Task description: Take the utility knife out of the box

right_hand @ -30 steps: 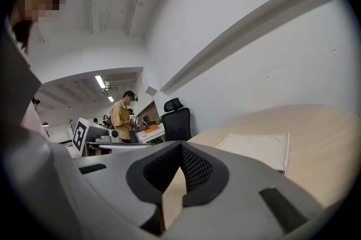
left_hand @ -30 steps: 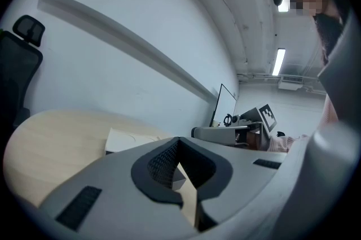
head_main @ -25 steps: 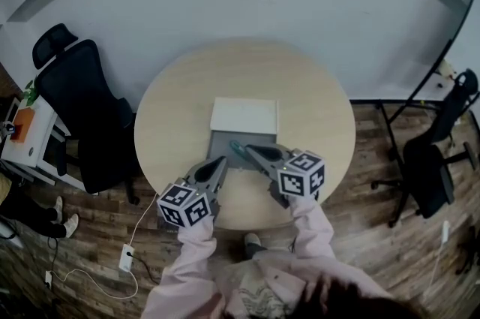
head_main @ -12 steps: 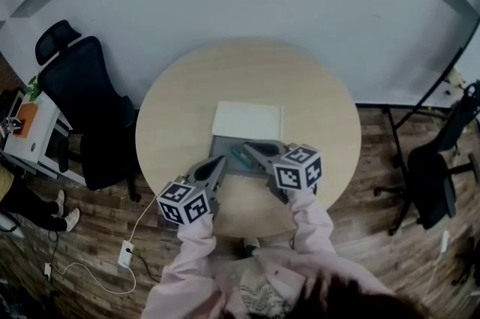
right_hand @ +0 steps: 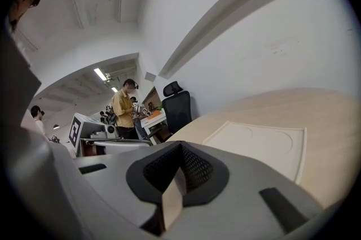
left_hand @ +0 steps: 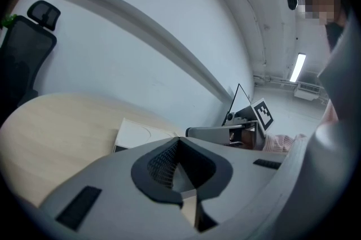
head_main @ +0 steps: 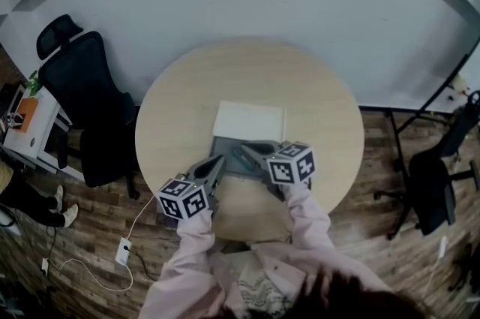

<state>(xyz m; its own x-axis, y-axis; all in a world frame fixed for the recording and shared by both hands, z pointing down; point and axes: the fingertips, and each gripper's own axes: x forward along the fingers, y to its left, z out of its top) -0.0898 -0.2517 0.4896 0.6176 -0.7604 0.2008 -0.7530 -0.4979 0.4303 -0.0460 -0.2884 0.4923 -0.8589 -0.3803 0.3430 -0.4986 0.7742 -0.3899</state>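
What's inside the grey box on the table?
Of the grey box, only a strip of floor shows. The left gripper and right gripper cover the rest, so its contents cannot be seen.

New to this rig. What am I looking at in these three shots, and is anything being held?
There is no robot here. A person holds a hand tool in each hand, and each tool ends in a two-finger claw. The cubes with black-and-white squares are part of the tools.

The overhead picture comes from a camera on the person's head, looking steeply down. The other two come from cameras riding on each tool, looking along its own claw.

On the round table sits an open grey box, with its white lid on the far side of it. The left claw and right claw both point at the box from its near side. Both are closed with nothing between the fingers. I can't make out the knife clearly.
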